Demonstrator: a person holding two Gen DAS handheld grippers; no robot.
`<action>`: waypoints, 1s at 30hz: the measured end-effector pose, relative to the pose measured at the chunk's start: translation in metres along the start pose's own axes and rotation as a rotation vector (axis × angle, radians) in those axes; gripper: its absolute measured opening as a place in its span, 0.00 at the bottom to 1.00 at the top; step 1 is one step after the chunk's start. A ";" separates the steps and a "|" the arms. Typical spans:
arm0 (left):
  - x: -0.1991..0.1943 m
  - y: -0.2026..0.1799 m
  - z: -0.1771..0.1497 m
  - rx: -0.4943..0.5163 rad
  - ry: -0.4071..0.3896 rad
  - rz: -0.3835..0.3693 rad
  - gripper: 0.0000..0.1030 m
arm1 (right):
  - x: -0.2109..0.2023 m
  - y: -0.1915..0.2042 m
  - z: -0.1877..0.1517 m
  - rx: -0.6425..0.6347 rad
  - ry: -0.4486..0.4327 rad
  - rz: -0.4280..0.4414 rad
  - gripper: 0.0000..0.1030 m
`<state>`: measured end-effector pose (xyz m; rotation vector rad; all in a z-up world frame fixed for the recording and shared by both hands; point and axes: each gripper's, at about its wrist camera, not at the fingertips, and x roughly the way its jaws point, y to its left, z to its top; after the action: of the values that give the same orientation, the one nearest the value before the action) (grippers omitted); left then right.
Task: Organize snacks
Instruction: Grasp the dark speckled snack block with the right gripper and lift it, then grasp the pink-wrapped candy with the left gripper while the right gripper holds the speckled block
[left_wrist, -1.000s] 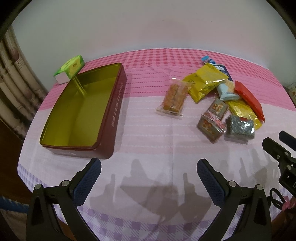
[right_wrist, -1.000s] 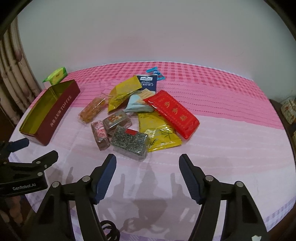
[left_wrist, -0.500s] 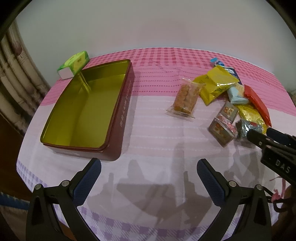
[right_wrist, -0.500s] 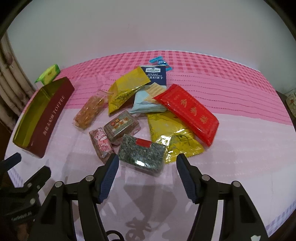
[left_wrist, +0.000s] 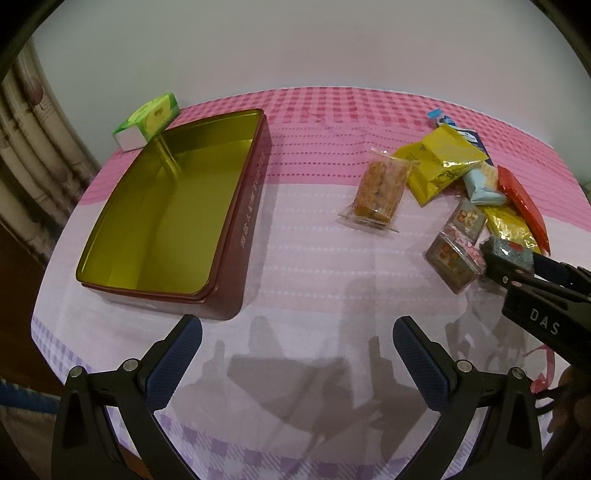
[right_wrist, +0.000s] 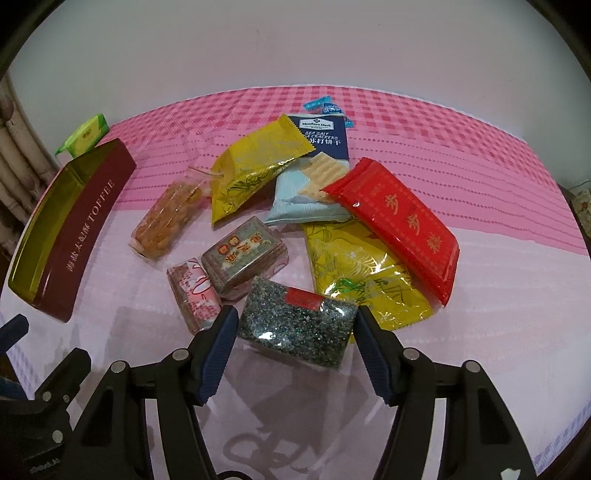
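A round table under a pink checked cloth (left_wrist: 314, 266) fills both views. In the left wrist view, a green box (left_wrist: 147, 120) sits at 10 o'clock, just beside the far corner of an open maroon tin (left_wrist: 243, 236) with a bare gold inside. The left gripper (left_wrist: 297, 347) hangs at 6 o'clock above bare cloth, its fingers spread wide and holding nothing. A clear packet of orange snacks (left_wrist: 380, 190) lies at 1 o'clock, apart from the tin. The snack pile sits at 3 o'clock. In the right wrist view, the tin (right_wrist: 74, 229) is at 9 o'clock, the pile in the middle: a yellow bag (right_wrist: 255, 170), a pink bar (right_wrist: 194, 295), a brown block (right_wrist: 243, 254), a red pack (right_wrist: 399, 221). The right gripper (right_wrist: 293, 332) is at 6 o'clock, its spread fingers flanking a speckled grey pack (right_wrist: 295, 325); whether the pads touch it, I cannot tell.
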<state>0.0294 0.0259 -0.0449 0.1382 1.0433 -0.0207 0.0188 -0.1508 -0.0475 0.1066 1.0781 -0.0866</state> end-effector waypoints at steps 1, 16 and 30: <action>0.001 -0.001 0.000 0.000 0.002 -0.002 1.00 | 0.000 -0.001 -0.001 -0.001 -0.003 0.003 0.58; -0.004 -0.020 0.005 0.047 0.003 -0.011 1.00 | -0.014 -0.018 -0.021 -0.040 -0.002 0.017 0.56; -0.010 -0.065 0.021 0.103 0.007 -0.081 1.00 | -0.029 -0.082 -0.041 -0.002 -0.020 -0.076 0.56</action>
<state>0.0375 -0.0416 -0.0329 0.1893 1.0546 -0.1472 -0.0408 -0.2258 -0.0449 0.0630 1.0621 -0.1544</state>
